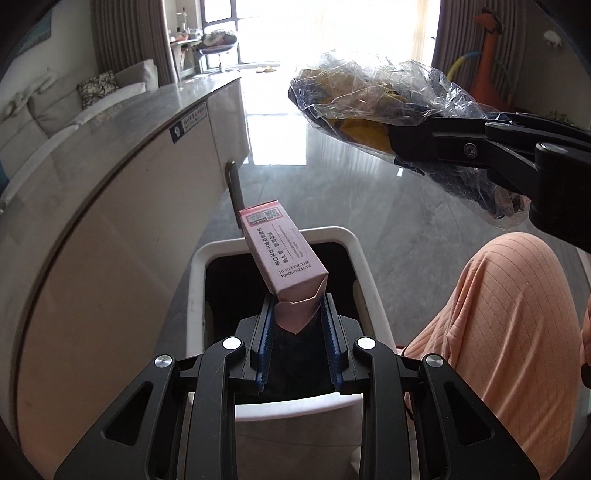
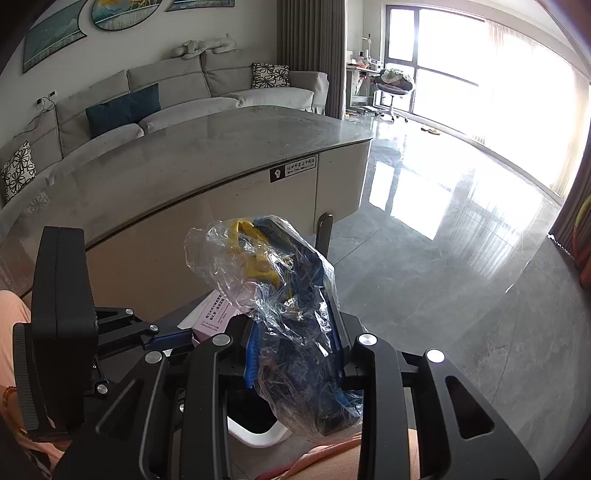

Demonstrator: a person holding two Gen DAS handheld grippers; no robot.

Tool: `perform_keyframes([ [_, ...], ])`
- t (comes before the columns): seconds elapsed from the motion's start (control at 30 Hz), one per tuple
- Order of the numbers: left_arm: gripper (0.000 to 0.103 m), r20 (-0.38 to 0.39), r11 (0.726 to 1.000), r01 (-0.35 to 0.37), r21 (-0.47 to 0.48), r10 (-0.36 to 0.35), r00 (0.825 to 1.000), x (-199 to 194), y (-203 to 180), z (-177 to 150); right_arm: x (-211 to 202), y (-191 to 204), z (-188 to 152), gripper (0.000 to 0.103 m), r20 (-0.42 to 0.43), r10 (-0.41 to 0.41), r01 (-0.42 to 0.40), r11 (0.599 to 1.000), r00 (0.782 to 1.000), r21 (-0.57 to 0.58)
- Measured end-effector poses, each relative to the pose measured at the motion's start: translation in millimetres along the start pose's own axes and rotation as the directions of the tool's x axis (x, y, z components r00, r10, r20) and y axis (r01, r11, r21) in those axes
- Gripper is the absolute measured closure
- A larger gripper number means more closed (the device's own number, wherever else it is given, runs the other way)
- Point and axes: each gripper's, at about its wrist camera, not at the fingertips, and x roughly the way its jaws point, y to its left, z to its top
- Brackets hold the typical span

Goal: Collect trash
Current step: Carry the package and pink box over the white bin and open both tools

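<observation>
We hold the pink box [image 1: 282, 254] clamped by its end flap in our left gripper [image 1: 298, 325], right over the bin [image 1: 364, 258] below it, ready to drop. Our right gripper [image 2: 295, 354] pinches the wrapper [image 2: 280, 295], waiting beside the left.

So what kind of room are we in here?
Most likely a home living room: a grey sectional sofa with patterned cushions, framed art on the wall, and curtained floor-length windows over a glossy tiled floor.
</observation>
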Motion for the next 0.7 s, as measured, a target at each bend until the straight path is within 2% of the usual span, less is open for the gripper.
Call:
perform_keyframes([
  [0.43,0.078,-0.034,1.000,-0.002,-0.020,0.002,0.999,28.2,1.6,6.1,5.7,-2.9,0.0,0.072,-0.030,0.006,-0.006,1.000,1.000,0.008],
  [0.63,0.078,-0.075,1.000,0.005,-0.018,-0.006,0.997,43.1,2.3,7.8,12.4,-2.9,0.0,0.072,-0.051,0.005,-0.005,1.000,0.999,0.002],
  [0.7,0.073,-0.098,1.000,0.015,-0.023,-0.017,0.995,49.3,2.9,9.2,13.8,-4.5,-0.3,0.072,-0.057,0.004,-0.004,1.000,0.998,0.006],
])
